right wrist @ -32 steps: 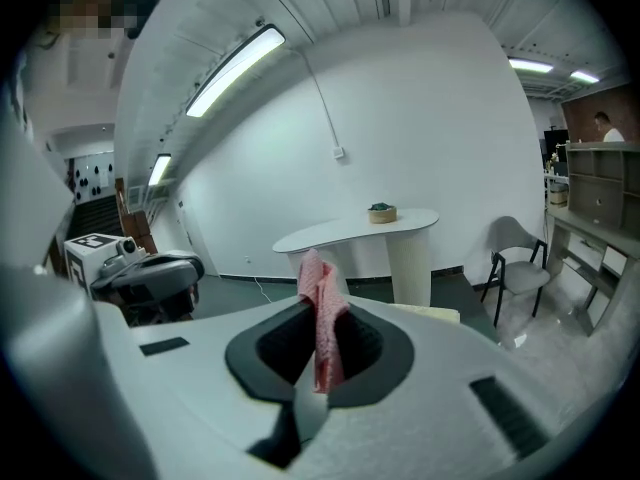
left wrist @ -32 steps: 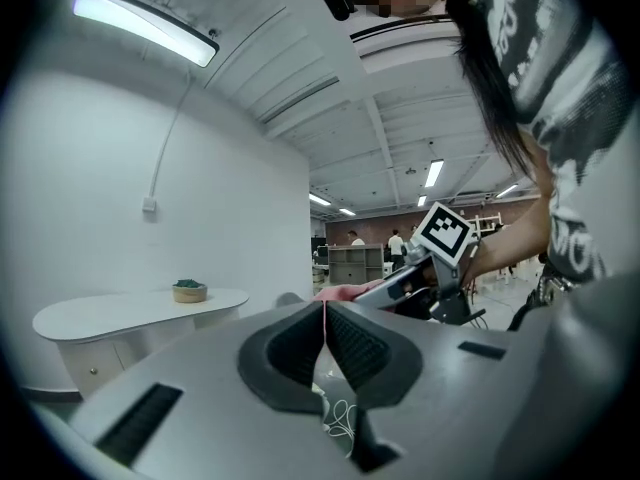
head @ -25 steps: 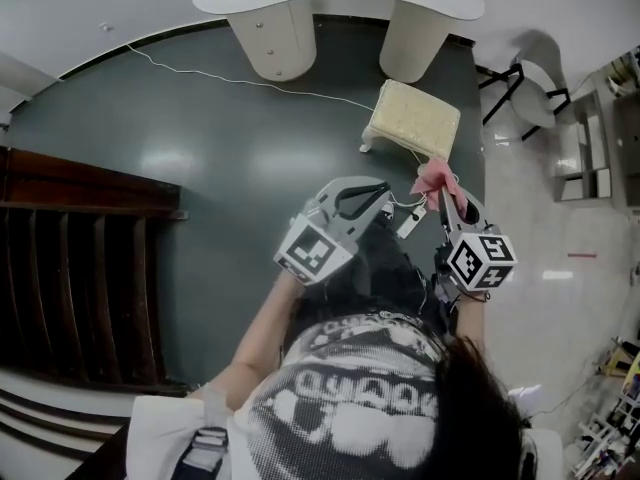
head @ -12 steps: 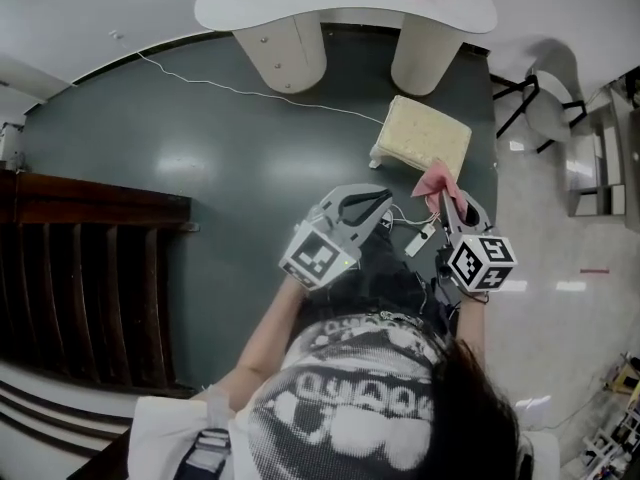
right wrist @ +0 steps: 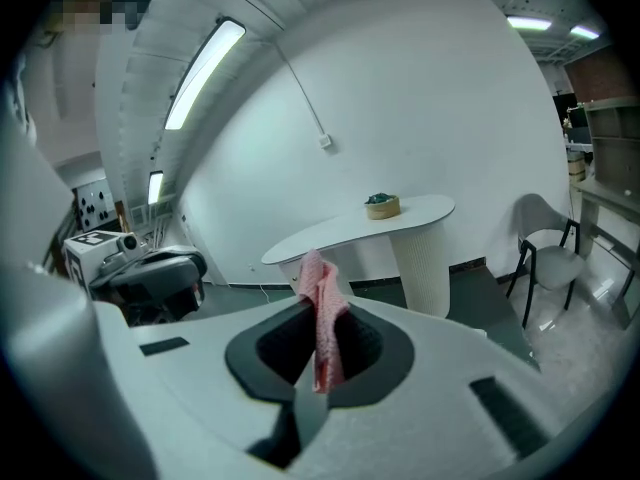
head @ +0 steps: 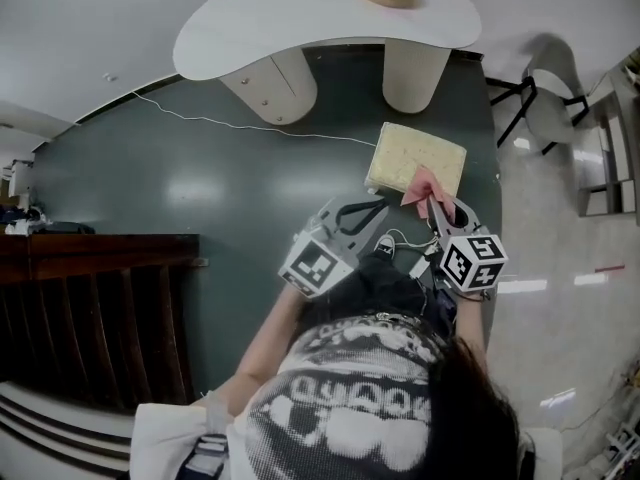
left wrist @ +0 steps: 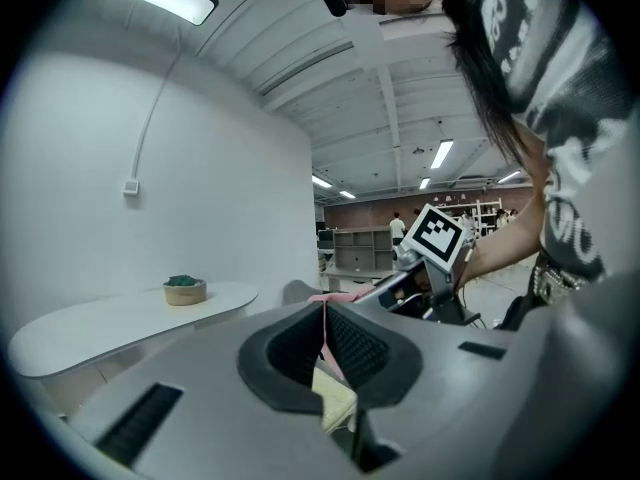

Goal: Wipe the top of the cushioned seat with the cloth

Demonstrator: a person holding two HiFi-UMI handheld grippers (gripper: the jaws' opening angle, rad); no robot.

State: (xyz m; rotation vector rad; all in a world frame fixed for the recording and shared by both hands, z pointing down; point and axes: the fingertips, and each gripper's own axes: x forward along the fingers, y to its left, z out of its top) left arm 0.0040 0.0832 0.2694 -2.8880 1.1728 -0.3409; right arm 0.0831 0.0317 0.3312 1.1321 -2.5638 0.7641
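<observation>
head view: right gripper (head: 433,201) out in front of the person, its fingers pinching a pink woven cloth (head: 423,183). cloth sticks up past the fingertips and overlaps the near edge of a cream square cushioned seat (head: 415,151). cannot tell whether cloth touches the cushion. seat stands on a dark green floor (head: 200,188), near the foot of a white rounded tabletop (head: 300,18).

right gripper view: fingers pressed onto the cloth (right wrist: 322,303). a strip of it hangs down between them and a bunched end rises above the tips. beyond, the tabletop (right wrist: 350,230) carries a small tan bowl (right wrist: 381,205) with dark green contents. a grey chair with black legs (right wrist: 545,253) stands to the right.

left gripper (head: 378,206) held just beside the right one, to its left, and a little nearer the person. left gripper view: fingers (left wrist: 350,338) pressed together at the tips with nothing pinched. a thin pink sliver of cloth and a patch of the cream seat (left wrist: 335,403) show through beyond them. the right gripper's marker cube is in sight at centre right.

a thin white cable (head: 230,123) runs across the floor toward the seat. dark wooden slatted furniture (head: 90,308) at the far left of the head view.
</observation>
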